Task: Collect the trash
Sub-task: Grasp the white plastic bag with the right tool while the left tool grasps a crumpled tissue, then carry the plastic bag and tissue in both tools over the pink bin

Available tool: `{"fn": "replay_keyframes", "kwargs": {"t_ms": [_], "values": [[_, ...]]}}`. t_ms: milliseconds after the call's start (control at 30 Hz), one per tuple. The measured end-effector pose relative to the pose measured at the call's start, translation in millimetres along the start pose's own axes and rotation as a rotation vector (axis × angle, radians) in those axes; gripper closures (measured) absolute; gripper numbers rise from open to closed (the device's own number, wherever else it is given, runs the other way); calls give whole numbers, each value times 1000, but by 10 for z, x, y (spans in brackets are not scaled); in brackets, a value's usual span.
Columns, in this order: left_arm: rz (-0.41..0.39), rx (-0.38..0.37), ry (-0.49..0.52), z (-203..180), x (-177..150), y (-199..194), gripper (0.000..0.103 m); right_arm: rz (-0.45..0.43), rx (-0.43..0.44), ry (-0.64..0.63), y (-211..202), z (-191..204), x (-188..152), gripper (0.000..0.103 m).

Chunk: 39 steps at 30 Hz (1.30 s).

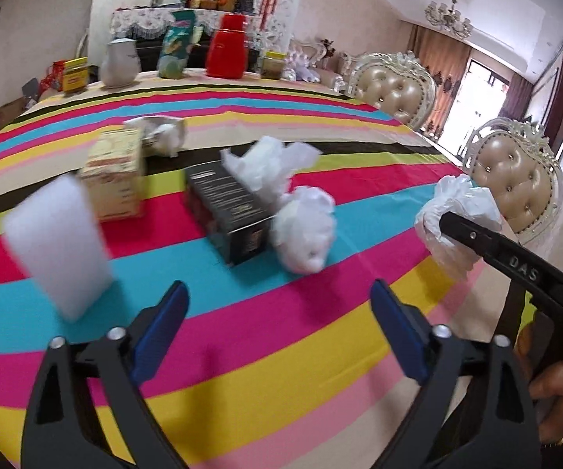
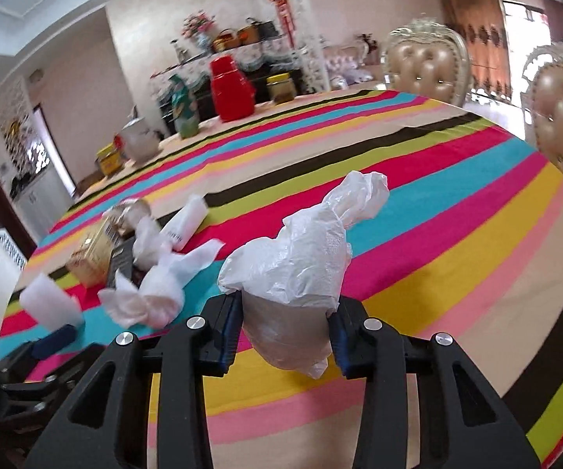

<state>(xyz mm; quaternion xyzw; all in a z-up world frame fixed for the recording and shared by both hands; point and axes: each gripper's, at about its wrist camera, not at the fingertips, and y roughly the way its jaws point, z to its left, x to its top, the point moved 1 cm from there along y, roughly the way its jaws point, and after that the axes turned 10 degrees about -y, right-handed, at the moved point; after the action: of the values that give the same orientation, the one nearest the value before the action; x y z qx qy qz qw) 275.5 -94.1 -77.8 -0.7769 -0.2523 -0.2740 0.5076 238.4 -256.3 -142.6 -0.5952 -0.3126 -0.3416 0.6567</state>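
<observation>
My right gripper (image 2: 286, 322) is shut on a crumpled white plastic bag (image 2: 301, 258) and holds it above the striped tablecloth; the bag also shows at the right of the left wrist view (image 1: 457, 215). My left gripper (image 1: 279, 312) is open and empty, low over the cloth. Ahead of it lie a crumpled white bag (image 1: 304, 230), a black box (image 1: 228, 211) with white tissue (image 1: 265, 164) on it, a yellow carton (image 1: 115, 174), a white foam block (image 1: 56, 242) and a paper wad (image 1: 164, 135).
The striped tablecloth (image 1: 281, 351) covers a large table. At the far edge stand a white jug (image 1: 119, 64), a green packet (image 1: 176, 45), a red thermos (image 1: 228, 47) and jars (image 1: 74, 76). Two padded chairs (image 1: 515, 179) stand at the right side.
</observation>
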Motion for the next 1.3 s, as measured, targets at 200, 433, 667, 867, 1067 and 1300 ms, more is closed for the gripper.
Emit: {"fn": "replay_keyframes", "kwargs": {"t_ms": [200, 433, 667, 867, 1067, 1300], "values": [[41, -12, 30, -258, 77, 303, 32, -32, -9, 31, -83, -97, 19, 65], [56, 72, 15, -369, 259, 641, 39, -44, 2, 46, -104, -94, 22, 65], [56, 79, 17, -292, 278, 598, 64, -31, 20, 31, -74, -48, 19, 65], [-5, 62, 16, -240, 182, 220, 64, -7, 45, -9, -26, 33, -2, 65], [-85, 101, 25, -145, 95, -141, 64, -3, 93, -40, -24, 136, -22, 65], [-146, 130, -24, 102, 38, -489, 64, -7, 145, -136, -54, 389, -46, 65]]}}
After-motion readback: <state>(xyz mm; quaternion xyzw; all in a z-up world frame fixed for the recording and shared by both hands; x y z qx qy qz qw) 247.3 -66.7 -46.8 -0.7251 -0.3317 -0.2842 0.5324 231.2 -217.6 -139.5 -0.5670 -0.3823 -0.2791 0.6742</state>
